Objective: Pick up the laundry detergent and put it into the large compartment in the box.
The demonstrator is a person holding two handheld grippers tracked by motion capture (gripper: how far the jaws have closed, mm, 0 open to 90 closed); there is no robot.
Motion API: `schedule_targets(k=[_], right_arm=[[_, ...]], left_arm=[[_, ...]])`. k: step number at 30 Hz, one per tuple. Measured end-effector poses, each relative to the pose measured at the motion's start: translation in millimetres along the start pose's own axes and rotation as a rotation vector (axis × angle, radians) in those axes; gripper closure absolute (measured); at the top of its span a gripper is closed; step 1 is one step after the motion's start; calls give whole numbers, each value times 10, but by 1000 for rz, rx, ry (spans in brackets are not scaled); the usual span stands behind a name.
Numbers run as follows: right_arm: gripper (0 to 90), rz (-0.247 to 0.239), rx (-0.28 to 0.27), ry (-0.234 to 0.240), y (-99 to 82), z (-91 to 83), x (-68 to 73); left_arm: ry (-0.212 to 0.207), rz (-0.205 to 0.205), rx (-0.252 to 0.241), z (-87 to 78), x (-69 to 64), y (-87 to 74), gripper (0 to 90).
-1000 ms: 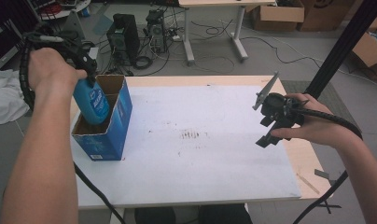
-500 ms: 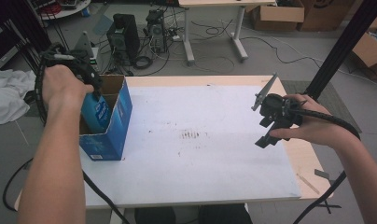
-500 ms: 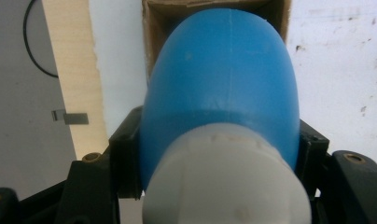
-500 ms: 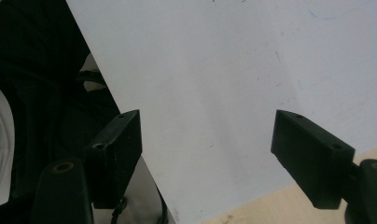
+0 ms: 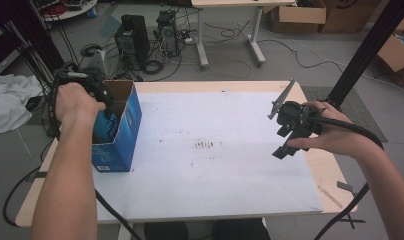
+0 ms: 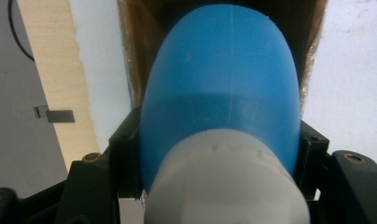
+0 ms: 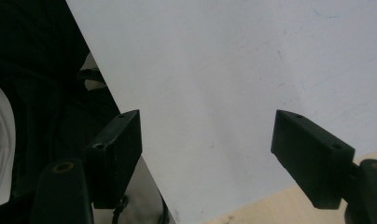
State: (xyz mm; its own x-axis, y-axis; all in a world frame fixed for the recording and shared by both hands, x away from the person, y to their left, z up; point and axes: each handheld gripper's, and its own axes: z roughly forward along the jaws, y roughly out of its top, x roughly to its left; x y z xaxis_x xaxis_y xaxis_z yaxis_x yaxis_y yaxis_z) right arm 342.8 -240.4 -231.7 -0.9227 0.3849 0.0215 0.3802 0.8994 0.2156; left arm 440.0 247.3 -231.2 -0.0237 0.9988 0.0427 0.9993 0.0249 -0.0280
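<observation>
The left gripper clamps a blue bottle inside the box at nine o'clock; the right gripper gapes empty at three o'clock.

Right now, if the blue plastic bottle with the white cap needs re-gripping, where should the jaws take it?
Probably as now: the left gripper clamps the blue plastic bottle across its shoulder near the white cap, from above. The open blue cardboard box walls block its sides.

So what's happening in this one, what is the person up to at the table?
A person works at a white-topped table with a gripper in each hand. The left gripper is shut on a blue plastic bottle with a white cap, holding it inside the open blue cardboard box at the table's left edge. The right gripper hangs open over the right side of the table, holding nothing.
</observation>
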Motion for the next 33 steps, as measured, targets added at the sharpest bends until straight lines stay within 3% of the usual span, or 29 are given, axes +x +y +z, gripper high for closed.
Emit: schedule_targets(k=[13, 33], right_arm=[[245, 8, 9, -1, -35, 2, -13], [245, 8, 14, 0, -34, 20, -12]], left_arm=[[13, -1, 26, 236, -39, 27, 378], [9, 14, 48, 455, -32, 30, 378]])
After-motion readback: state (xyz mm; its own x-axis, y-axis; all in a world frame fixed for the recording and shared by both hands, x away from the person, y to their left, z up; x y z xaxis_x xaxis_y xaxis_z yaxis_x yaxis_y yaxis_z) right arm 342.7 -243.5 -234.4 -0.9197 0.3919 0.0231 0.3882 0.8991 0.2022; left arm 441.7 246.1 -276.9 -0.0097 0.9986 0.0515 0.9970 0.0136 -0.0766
